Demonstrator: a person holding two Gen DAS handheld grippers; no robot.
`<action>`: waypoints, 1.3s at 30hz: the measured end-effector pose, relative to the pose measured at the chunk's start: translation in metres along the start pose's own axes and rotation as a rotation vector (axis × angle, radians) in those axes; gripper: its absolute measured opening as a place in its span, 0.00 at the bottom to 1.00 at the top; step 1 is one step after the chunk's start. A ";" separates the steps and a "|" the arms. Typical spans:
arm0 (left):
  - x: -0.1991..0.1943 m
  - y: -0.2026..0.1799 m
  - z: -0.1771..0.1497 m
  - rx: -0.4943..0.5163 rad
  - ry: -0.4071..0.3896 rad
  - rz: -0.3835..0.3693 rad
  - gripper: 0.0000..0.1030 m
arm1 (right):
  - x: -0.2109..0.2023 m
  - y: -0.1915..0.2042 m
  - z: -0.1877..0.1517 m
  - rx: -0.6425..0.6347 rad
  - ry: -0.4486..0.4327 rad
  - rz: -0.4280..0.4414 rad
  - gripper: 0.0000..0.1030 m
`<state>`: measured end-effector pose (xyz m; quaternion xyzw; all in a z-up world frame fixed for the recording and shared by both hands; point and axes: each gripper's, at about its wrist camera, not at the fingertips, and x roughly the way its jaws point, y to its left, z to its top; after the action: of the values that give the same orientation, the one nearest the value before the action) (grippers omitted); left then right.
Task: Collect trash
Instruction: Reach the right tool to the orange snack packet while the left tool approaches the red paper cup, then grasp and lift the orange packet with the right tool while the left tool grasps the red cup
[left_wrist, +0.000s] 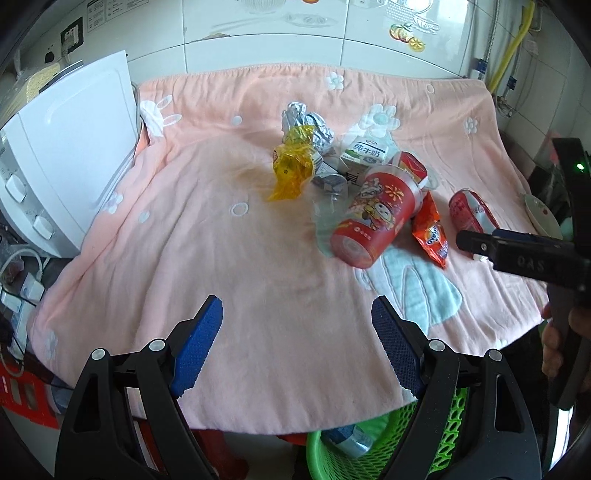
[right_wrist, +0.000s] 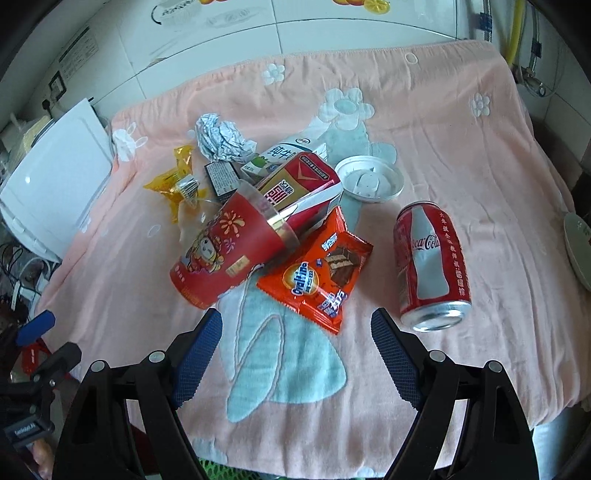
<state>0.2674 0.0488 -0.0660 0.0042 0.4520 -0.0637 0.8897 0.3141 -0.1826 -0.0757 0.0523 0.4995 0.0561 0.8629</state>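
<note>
Right gripper (right_wrist: 296, 326) — jaws apart, nothing between. Left gripper (left_wrist: 296, 317) — likewise, empty. Just beyond on the pink blanket (right_wrist: 461, 147): orange wrapper (right_wrist: 317, 277), red cup (right_wrist: 221, 254); cola can (right_wrist: 430, 264) to the right. Green basket (left_wrist: 436, 435) near, below the edge.

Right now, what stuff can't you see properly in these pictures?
- Basket, left view: the left gripper and the blanket cover most of it.
- Milk carton, right view: the red box hides its lower part.
- Bowl, right view: cut off by the edge.
- Black packet, right view: print too small.
</note>
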 end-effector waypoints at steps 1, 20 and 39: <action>0.002 0.001 0.003 0.003 -0.002 -0.001 0.79 | 0.005 -0.001 0.005 0.014 0.005 -0.004 0.78; 0.033 0.004 0.050 0.075 -0.023 -0.066 0.79 | 0.087 -0.031 0.022 0.169 0.151 -0.078 0.77; 0.086 -0.068 0.074 0.305 0.034 -0.203 0.79 | 0.047 -0.034 -0.014 0.041 0.081 -0.127 0.56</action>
<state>0.3690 -0.0329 -0.0886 0.0945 0.4502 -0.2208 0.8600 0.3269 -0.2091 -0.1274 0.0358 0.5374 -0.0069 0.8425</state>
